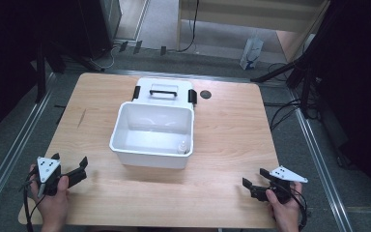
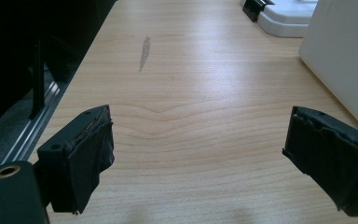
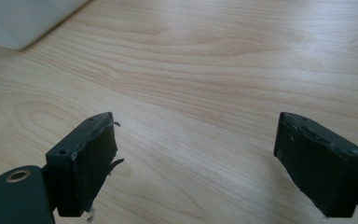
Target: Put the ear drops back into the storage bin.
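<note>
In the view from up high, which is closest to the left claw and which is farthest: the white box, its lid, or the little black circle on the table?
From the left claw:
1. White box, middle of the table.
2. Lid, behind the box.
3. Black circle, right of the lid, farthest.

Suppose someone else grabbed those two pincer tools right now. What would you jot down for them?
Left gripper: open, holding nothing, near the table's front left corner.
Right gripper: open, holding nothing, near the front right corner.
White bin: mid-table, open, a small white bottle standing in its front right corner.
Lid: lying flat just behind the bin, black latches and handle facing up.
Done: lid is off.
Left: nothing is gripped yet; probably handle the bottle or lid next.
</note>
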A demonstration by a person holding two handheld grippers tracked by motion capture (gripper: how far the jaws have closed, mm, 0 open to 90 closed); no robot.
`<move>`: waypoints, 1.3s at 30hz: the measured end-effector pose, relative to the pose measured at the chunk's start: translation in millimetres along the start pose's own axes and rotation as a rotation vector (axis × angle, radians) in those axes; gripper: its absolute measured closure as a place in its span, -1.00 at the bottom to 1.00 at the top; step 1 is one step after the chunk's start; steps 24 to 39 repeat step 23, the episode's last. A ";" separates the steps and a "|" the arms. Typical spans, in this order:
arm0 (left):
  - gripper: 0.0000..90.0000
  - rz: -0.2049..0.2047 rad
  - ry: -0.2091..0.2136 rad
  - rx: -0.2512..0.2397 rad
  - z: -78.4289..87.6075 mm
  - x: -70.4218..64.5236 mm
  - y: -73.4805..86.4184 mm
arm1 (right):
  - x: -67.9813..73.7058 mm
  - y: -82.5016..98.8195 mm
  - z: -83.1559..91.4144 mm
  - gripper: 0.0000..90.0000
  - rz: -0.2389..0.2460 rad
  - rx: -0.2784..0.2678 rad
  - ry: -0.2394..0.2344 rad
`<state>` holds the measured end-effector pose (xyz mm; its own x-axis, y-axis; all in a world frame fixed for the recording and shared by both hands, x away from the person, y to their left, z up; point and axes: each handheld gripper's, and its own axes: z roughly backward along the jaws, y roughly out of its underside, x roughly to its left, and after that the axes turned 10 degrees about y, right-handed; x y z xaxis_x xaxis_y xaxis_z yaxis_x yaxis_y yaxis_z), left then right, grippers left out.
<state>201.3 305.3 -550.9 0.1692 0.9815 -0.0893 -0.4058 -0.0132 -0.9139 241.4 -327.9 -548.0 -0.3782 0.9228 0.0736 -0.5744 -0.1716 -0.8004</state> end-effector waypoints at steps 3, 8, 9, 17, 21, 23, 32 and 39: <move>-0.81 -0.005 -0.006 0.011 -0.3 -0.5 -0.3 | -2.6 1.6 0.8 -0.71 -0.040 -0.016 -0.034; -0.81 0.000 -0.010 0.014 -0.8 -0.2 -0.5 | -4.9 2.1 1.1 -0.71 -0.063 -0.014 -0.046; -0.81 0.000 -0.010 0.014 -0.8 -0.2 -0.5 | -4.9 2.1 1.1 -0.71 -0.063 -0.014 -0.046; -0.81 0.008 -0.022 0.011 0.3 -0.2 0.0 | -2.0 0.9 -1.5 -0.71 -0.031 0.014 -0.043; -0.81 0.007 -0.015 0.015 -0.4 0.1 -0.2 | -1.0 0.5 -2.4 -0.71 -0.029 0.024 -0.033; -0.81 0.007 -0.014 0.016 -0.6 0.1 -0.3 | -0.7 0.3 -2.5 -0.71 -0.027 0.028 -0.031; -0.81 0.007 -0.014 0.016 -0.6 0.1 -0.3 | -0.7 0.3 -2.5 -0.71 -0.027 0.028 -0.031; -0.81 0.007 -0.014 0.016 -0.6 0.1 -0.3 | -0.7 0.3 -2.5 -0.71 -0.027 0.028 -0.031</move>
